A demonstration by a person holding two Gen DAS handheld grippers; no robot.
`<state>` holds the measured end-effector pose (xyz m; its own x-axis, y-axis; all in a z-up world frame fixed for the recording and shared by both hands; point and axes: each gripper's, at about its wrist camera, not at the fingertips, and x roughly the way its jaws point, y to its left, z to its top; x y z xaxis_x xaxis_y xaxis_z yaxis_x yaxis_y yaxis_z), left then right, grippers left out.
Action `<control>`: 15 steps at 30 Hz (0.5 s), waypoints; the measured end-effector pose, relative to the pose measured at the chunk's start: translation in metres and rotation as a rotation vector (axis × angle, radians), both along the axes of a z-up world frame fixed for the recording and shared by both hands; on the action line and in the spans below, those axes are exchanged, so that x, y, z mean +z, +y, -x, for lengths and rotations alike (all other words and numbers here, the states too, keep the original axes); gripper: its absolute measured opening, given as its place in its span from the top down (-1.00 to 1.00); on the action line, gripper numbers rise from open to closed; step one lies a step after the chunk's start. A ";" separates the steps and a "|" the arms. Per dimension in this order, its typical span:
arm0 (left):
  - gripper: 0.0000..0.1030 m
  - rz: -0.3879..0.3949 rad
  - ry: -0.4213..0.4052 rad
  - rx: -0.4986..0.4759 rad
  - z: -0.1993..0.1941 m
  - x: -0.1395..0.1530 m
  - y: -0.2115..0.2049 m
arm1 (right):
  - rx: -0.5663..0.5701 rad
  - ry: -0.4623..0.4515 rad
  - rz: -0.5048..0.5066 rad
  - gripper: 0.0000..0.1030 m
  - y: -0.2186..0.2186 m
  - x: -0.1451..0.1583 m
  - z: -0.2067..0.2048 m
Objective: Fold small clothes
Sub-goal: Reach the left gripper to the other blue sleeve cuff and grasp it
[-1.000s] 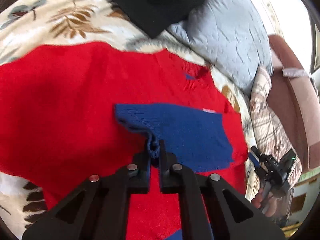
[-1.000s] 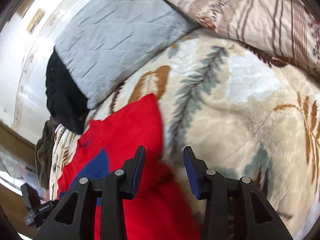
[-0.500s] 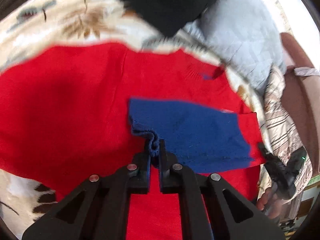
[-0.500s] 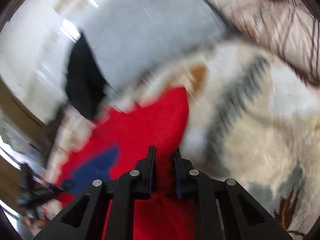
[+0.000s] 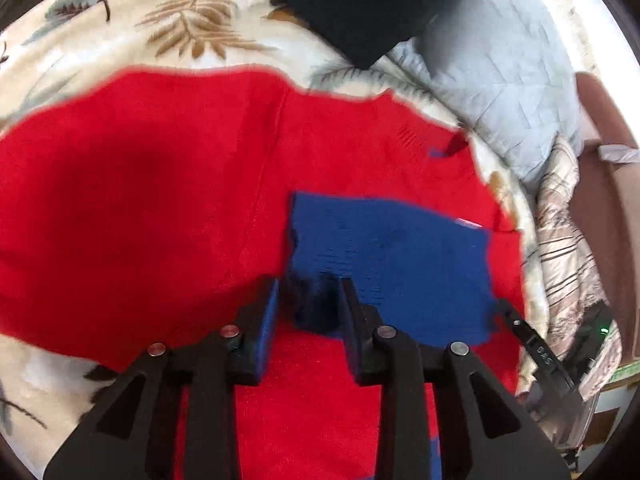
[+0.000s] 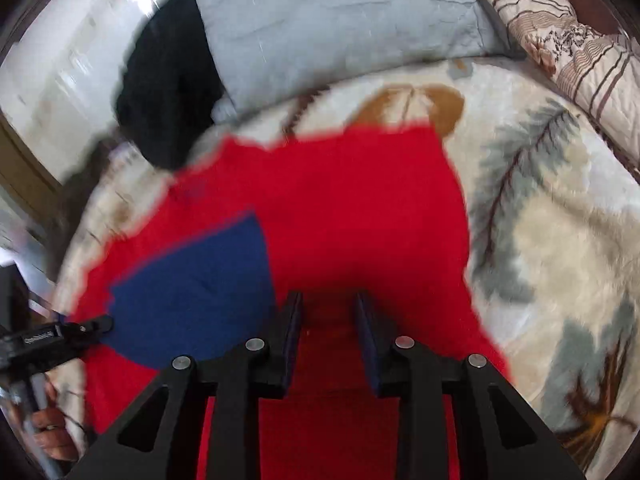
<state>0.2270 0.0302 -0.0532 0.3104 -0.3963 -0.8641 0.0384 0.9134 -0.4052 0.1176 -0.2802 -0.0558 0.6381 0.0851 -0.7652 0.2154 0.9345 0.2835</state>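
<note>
A red knitted sweater [image 5: 160,200] lies spread on a leaf-print blanket, with its blue sleeve [image 5: 392,264] folded across the body. My left gripper [image 5: 310,300] stands over the sleeve's cuff. Its jaws are opening; the cuff sits loose between the pads, which are not pressing on it. In the right wrist view the red sweater [image 6: 360,208] fills the middle and the blue sleeve [image 6: 192,292] lies at the left. My right gripper [image 6: 328,312] hovers low over the red cloth with its jaws opening; red fabric shows between them, not pinched.
A black garment [image 5: 360,4] and a grey quilted pillow [image 5: 500,80] lie beyond the sweater. A striped pillow [image 6: 580,48] sits at the right. The leaf-print blanket [image 6: 560,220] spreads around. The left gripper's tip [image 6: 60,336] and a hand [image 6: 48,432] show at the right view's left edge.
The left jaws have parted from the blue cuff, which now rests on the red body. The right gripper swept over the sweater, closed on red cloth, then began parting again.
</note>
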 end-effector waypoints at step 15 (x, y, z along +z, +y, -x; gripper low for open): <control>-0.12 0.041 -0.042 0.382 0.019 0.061 0.187 | 0.413 -0.046 -0.036 0.39 0.202 -0.011 -0.054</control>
<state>0.2078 0.2174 0.0078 0.4770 -0.2792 -0.8334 -0.2838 0.8485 -0.4466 0.1716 -0.0778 -0.0671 0.5779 0.3675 -0.7287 -0.1896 0.9289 0.3181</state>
